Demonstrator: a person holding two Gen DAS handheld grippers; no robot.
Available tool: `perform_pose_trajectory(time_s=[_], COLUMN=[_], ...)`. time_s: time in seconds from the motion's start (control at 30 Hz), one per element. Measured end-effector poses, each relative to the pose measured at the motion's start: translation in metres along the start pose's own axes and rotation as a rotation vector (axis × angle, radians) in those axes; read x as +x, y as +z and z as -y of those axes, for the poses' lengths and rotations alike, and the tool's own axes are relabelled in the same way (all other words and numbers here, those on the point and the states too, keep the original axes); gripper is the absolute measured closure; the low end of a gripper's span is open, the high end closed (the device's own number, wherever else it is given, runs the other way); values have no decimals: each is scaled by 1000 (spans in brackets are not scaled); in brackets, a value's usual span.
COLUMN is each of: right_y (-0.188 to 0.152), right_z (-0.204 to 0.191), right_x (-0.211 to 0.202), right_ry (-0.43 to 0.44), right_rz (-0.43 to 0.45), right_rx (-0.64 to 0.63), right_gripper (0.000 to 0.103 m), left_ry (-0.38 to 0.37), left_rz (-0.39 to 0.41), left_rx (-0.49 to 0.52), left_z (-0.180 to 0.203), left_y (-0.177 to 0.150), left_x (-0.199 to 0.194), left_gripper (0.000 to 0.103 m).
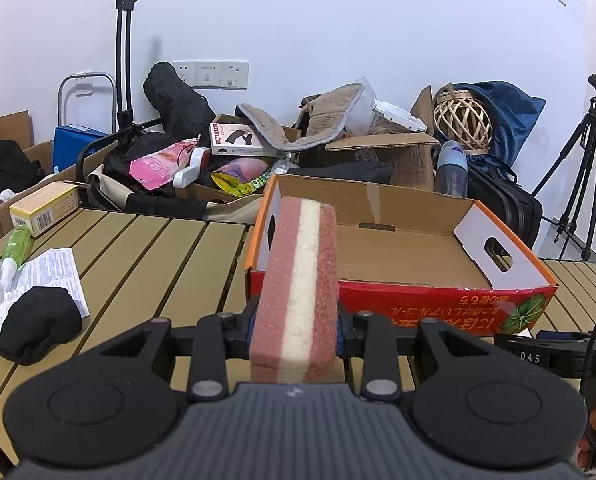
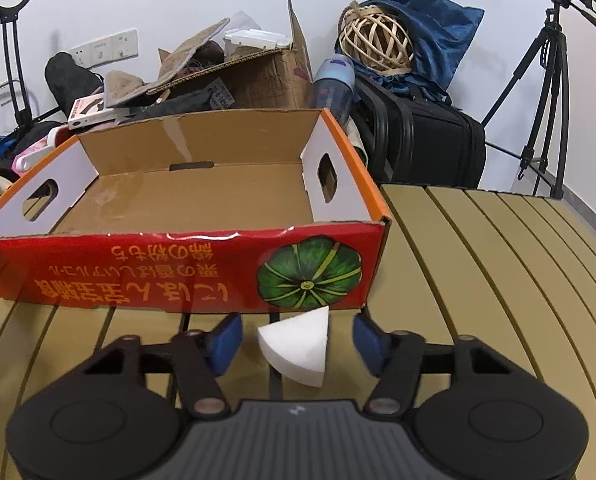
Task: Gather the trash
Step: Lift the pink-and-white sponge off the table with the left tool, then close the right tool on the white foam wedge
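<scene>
Left tongs [image 1: 295, 326] of mine pinch the pink-and-white sponge [image 1: 298, 280] above the cardboard box's [image 1: 398, 300] near wall; my right tongs [image 2: 298, 340] straddle, untouching, the white foam wedge [image 2: 298, 346] on the tabletop [image 2: 478, 280].

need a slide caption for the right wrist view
Right claw open around a white foam wedge on the slatted table, before the empty pumpkin box.

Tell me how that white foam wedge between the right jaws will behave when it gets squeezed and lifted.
The white wedge looks like foam, so probably very light and somewhat crushable; a gentle squeeze should do. Its sides taper, so it may twist or squirt out of the right gripper unless the pads meet flat faces. Lying flat on the table, it seems unlikely to roll.
</scene>
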State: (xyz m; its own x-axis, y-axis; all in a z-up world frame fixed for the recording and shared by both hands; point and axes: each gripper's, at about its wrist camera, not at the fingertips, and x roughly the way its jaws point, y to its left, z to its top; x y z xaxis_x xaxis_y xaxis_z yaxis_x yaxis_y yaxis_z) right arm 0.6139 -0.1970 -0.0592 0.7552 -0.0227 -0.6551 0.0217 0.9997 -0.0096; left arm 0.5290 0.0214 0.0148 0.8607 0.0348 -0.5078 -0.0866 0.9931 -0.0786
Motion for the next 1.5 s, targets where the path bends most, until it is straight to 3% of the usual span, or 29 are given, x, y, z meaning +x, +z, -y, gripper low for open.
perform_pose_trajectory(time_s=[0.03,0.1,0.23,0.73,1.5], right_y=[0,0,-1,-13,-68], right_z=[0,1,0,9,-14], right_x=[0,1,-2,-41,-160], right_ry=[-1,10,8,61,93], right_rz=[-2,-7,-7,-7,15], right_rx=[2,7,-2,43,-49], right_gripper=[61,68,70,74,75], left_ry=[0,1,0,9,5], left_rz=[0,2,-3,-30,-59], left_rx=[0,0,-1,1,17], left_z=[0,0,-1,2,-2], left_y=[0,0,0,-2,-30], left_x=[0,-1,-2,-25,-123], left_gripper=[70,70,70,70,70])
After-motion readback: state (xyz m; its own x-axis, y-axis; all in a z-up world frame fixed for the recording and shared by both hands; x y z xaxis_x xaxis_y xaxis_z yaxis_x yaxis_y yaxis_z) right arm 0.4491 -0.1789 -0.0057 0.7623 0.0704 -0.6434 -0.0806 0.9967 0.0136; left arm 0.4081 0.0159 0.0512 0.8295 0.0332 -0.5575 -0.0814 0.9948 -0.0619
